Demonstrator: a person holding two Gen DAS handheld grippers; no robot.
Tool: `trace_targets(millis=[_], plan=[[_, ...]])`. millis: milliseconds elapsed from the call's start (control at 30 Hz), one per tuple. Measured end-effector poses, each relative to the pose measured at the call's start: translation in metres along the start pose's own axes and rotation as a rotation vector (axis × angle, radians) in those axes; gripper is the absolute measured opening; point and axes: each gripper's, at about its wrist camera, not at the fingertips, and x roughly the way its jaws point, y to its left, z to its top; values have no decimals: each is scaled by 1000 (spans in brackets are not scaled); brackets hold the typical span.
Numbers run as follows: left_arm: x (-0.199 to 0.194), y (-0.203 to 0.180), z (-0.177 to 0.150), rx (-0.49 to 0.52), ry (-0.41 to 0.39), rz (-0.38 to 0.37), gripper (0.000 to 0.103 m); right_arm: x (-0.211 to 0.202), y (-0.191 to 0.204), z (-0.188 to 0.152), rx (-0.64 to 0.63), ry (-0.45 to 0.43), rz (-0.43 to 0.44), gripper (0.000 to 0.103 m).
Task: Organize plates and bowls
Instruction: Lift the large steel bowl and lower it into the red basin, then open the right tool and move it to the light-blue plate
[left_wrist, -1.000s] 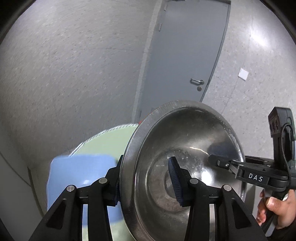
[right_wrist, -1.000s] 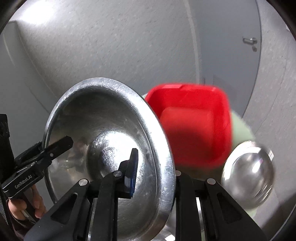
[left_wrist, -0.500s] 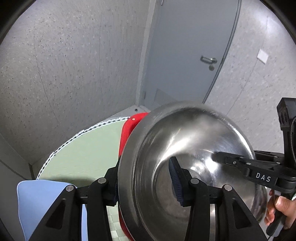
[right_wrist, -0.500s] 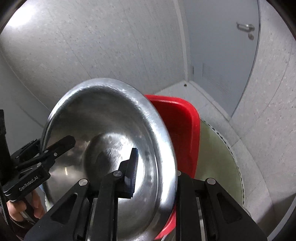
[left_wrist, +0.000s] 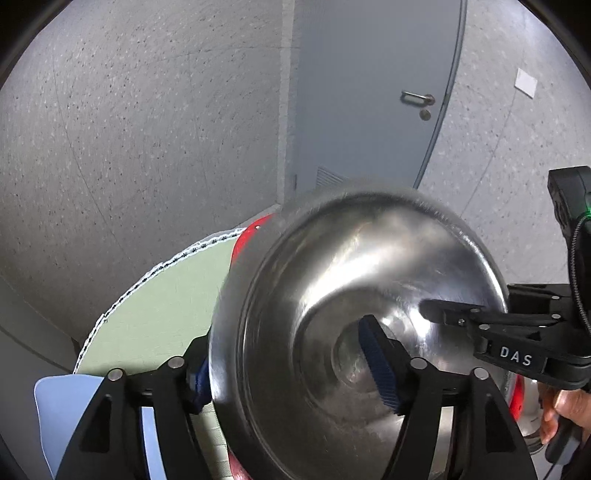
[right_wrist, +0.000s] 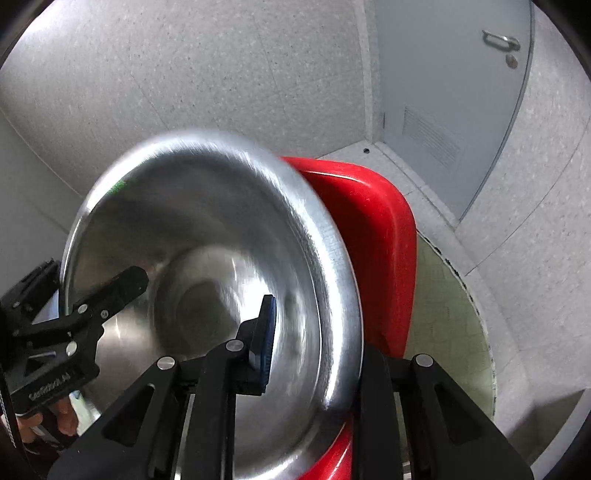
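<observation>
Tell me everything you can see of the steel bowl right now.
The steel bowl is large, round and shiny, brushed metal with a flat rim and small flat base. It is tilted, over the red basin. The right gripper pinches its rim; the left gripper straddles the opposite rim, its jaws opening. Its edges are motion-blurred.

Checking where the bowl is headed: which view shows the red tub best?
The right wrist view. There the red tub shows its far wall, rounded corner and rim behind the steel bowl. In the left wrist view the bowl hides nearly all of it; only red slivers peek out at its edges.
</observation>
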Motion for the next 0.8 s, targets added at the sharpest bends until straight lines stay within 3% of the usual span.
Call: trace_targets(millis=[100, 167, 233, 533, 733, 800], plan=[[-2, -5, -3, -10, 1, -2, 73, 0, 2, 1, -10, -3, -19, 27], [-7, -7, -4, -6, -11, -6, 79, -1, 7, 2, -10, -12, -13, 43], [-16, -5, -9, 0, -29, 0, 85, -3, 5, -1, -10, -25, -3, 52], [-75, 17, -48, -19, -115, -8, 93, -34, 20, -8, -36, -105, -109, 84], [-123, 53, -92, -48, -140, 32, 97, -71, 32, -25, -15, -204, -231, 85], [-137, 72, -109, -78, -148, 61, 98, -87, 47, -33, -18, -244, -235, 85]])
